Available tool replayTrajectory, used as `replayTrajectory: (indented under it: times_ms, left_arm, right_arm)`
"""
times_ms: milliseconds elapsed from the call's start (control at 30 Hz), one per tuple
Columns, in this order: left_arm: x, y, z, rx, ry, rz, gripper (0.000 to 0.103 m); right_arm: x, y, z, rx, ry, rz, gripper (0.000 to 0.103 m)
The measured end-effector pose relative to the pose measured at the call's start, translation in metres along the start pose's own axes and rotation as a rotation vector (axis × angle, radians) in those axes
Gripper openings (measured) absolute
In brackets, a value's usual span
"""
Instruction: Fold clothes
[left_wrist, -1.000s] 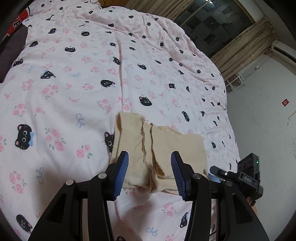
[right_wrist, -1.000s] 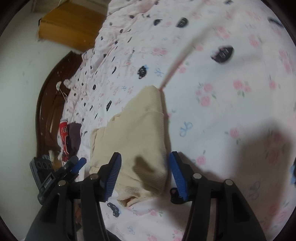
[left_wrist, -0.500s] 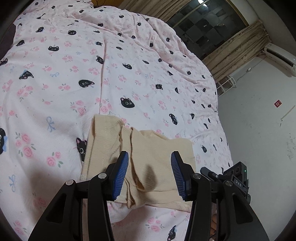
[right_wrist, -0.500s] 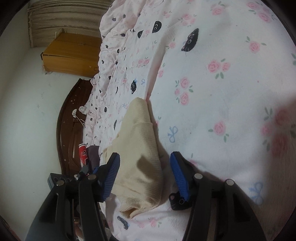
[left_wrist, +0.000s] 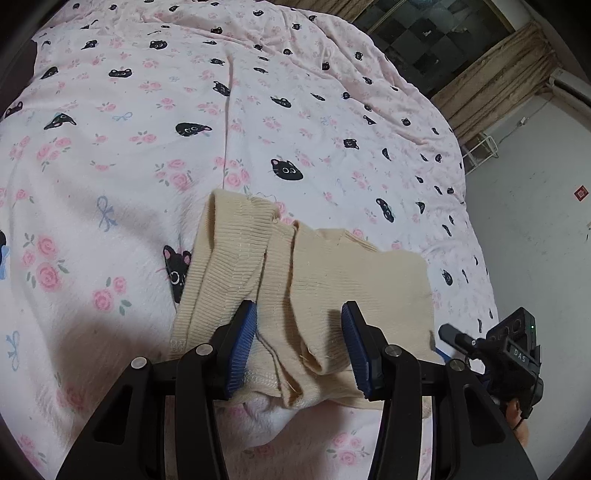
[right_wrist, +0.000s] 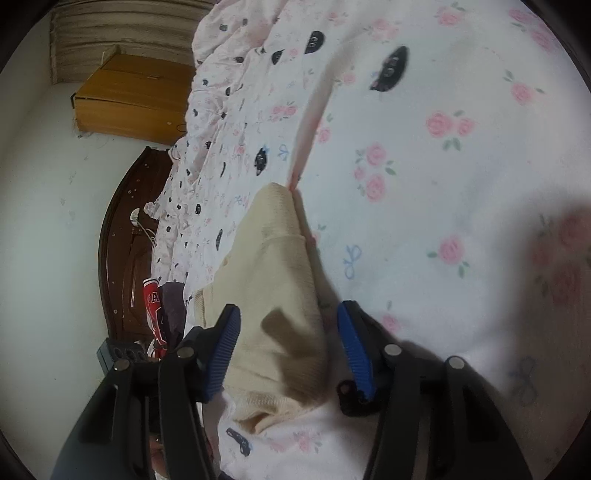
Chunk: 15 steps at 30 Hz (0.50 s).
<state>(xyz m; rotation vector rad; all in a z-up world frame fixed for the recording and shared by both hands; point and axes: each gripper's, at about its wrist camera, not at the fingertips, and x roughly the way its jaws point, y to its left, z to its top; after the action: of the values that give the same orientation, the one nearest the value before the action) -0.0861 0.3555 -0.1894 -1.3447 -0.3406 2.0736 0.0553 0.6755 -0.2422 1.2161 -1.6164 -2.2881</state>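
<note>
A beige ribbed knit garment (left_wrist: 332, 273) lies folded on the bed, its hems toward me. In the left wrist view my left gripper (left_wrist: 297, 343) straddles the garment's near folded edge; its blue pads stand apart with cloth bunched between them, not pinched. In the right wrist view my right gripper (right_wrist: 288, 350) straddles the other end of the garment (right_wrist: 273, 280). Its jaws are closing with the cloth between them, and a gap still shows at the right pad. The right gripper's body (left_wrist: 513, 347) shows at the left view's right edge.
The bed carries a pink sheet (left_wrist: 147, 147) with black cats and roses. A curtained window (left_wrist: 480, 85) and a white wall lie beyond. A dark wooden headboard (right_wrist: 125, 240), a wooden cabinet (right_wrist: 129, 96) and red and dark clothes (right_wrist: 162, 306) sit at the bed's far end.
My left gripper has sunk closer to the garment, which now fills more of its view. My right gripper has rolled slightly and its jaws have narrowed around the cloth.
</note>
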Motion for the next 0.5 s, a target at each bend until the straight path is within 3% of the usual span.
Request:
replayTrajectory:
  times_ms: [67, 233, 367, 500]
  left_arm:
    - [0.000, -0.001, 0.000, 0.008, 0.004, 0.006, 0.043]
    - [0.002, 0.001, 0.000, 0.002, 0.012, 0.011, 0.043]
    - [0.004, -0.001, 0.000, 0.027, 0.015, 0.043, 0.041]
    - [0.006, 0.001, -0.002, 0.035, 0.013, 0.065, 0.038]
  right_arm:
    - [-0.007, -0.009, -0.004, 0.030, 0.006, -0.014, 0.038]
    - [-0.010, -0.019, -0.012, 0.115, 0.037, 0.017, 0.038]
    - [-0.010, -0.027, -0.013, 0.197, 0.028, 0.051, 0.043]
    - [-0.007, -0.019, -0.014, 0.191, 0.034, 0.043, 0.055]
